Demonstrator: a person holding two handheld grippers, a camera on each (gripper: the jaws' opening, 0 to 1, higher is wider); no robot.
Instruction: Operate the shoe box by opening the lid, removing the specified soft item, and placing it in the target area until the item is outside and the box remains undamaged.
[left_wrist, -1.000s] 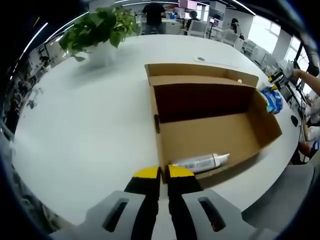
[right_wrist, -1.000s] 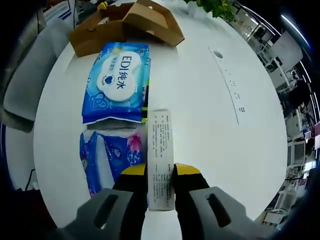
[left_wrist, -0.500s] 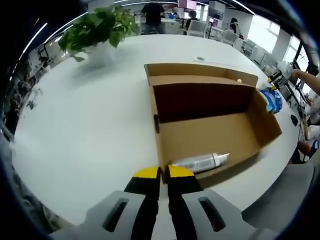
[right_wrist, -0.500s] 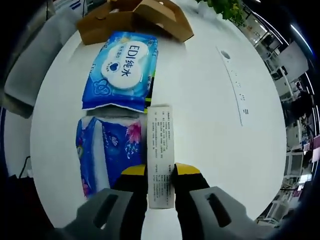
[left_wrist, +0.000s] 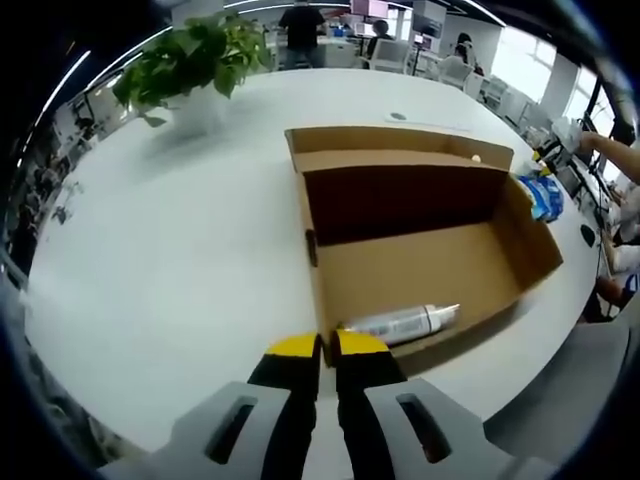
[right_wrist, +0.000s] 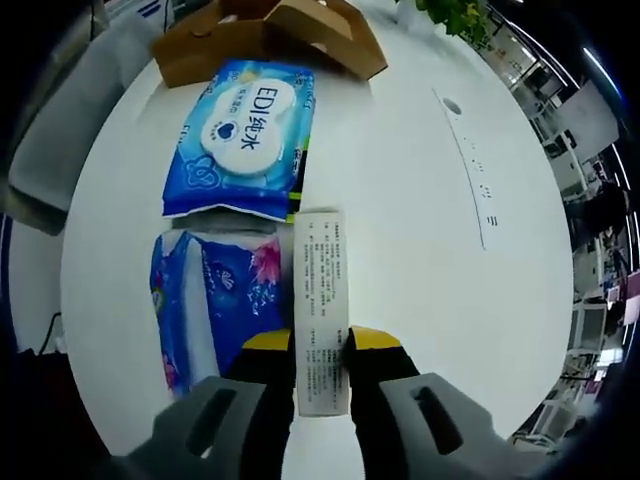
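right gripper (right_wrist: 320, 340) clamped on slim white printed carton (right_wrist: 321, 305) beside blue wipes pack (right_wrist: 243, 135), placing step; release next; left gripper (left_wrist: 320, 345) pinching open brown cardboard box (left_wrist: 420, 250) wall.

A big white round table (left_wrist: 180, 260) is set in what looks like an open office. A leafy potted plant (left_wrist: 195, 60) is placed at its far left side. Desks with chairs (left_wrist: 440, 68) and people standing around are seen in the far background. Bright windows (left_wrist: 520, 65) are lined up far right, and strip lights (left_wrist: 75, 70) are seen overhead.
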